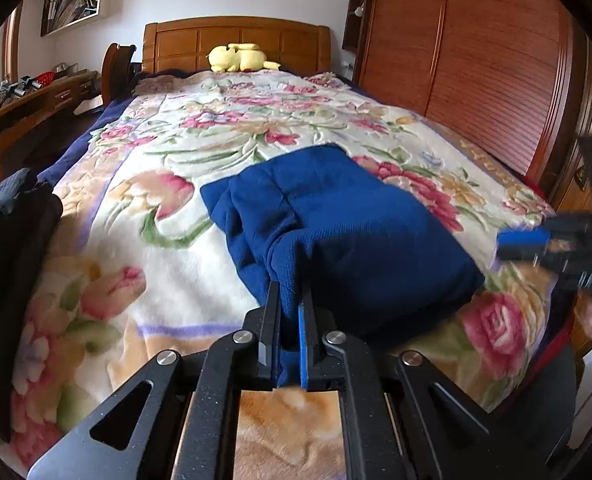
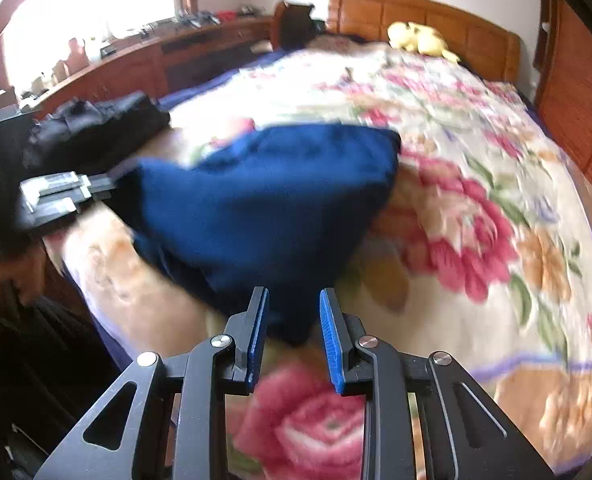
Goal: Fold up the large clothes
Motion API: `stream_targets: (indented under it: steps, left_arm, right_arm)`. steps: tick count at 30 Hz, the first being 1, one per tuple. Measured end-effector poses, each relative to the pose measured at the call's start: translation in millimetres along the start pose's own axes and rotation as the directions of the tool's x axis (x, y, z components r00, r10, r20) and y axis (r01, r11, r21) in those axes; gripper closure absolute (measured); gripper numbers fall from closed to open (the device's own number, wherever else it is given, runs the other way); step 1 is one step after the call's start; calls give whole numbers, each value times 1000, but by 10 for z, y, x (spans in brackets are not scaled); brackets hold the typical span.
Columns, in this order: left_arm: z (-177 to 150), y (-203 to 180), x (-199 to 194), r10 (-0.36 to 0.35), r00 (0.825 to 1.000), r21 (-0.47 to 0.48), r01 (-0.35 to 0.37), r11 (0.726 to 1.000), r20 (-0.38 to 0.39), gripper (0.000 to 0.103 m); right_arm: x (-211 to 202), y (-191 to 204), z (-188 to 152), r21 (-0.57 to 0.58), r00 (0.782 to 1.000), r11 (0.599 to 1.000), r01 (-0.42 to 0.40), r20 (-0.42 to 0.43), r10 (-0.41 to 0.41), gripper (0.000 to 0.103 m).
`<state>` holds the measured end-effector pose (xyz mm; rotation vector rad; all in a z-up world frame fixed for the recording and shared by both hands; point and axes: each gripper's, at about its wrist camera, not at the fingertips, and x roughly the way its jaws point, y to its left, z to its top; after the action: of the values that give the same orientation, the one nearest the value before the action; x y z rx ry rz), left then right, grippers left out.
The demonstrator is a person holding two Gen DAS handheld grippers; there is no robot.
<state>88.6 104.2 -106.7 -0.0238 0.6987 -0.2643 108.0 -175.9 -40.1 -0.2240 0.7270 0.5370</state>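
Observation:
A folded dark blue garment (image 1: 356, 232) lies on the flowered blanket (image 1: 167, 264) of a bed. My left gripper (image 1: 289, 292) is shut on the garment's near edge, with blue fabric pinched between its fingers. In the right wrist view the same garment (image 2: 263, 192) is blurred, and the left gripper (image 2: 109, 182) holds its left end. My right gripper (image 2: 293, 300) has its blue pads apart, with the garment's near corner just beyond them and nothing pressed between them. In the left wrist view the right gripper (image 1: 504, 246) hovers beside the garment's right side, apart from it.
A heap of dark clothes (image 1: 11, 240) (image 2: 95, 128) sits at the bed's left edge. A yellow plush toy (image 1: 239, 58) rests by the wooden headboard (image 1: 235, 36). A wooden wardrobe (image 1: 476, 60) stands along the right, and a cluttered desk (image 2: 135, 60) on the left under the window.

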Motion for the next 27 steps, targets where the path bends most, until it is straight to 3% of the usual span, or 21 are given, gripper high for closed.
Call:
stream_targets:
  steps: [7,12,16,19,24,27]
  left_arm:
    - [-134,31,80,4,999,-5,-4,1000,-40,95]
    - [-178,25,123,-2,998,-9,2,1000,-67,95]
    - [-190,-45,93,13,997,12,-12,1000,-73,95]
    - [-168,-63,47,30,997,22,-29,999,-66,91]
    - [-127,-6,-11,51,998,8,-51,999,-41,71]
    - [-130,49,-22,40,998,-2,-40,999,-40,69]
  right_arm:
    - [281,74,254,-48,999,998,-41,23,42,76]
    - [805,95,49,-82,996,996,-46,-76,40,76]
    - [800,104,-78,-109,999,994,-23,-42,18,76]
    - [807,117,-90,-105,999,994,-36,-42,32,76]
    - [823,118,-57,-106,998,993,-45,-36,42,76]
    - [847,164,-55,-104,999,994,-32,-29,29,76]
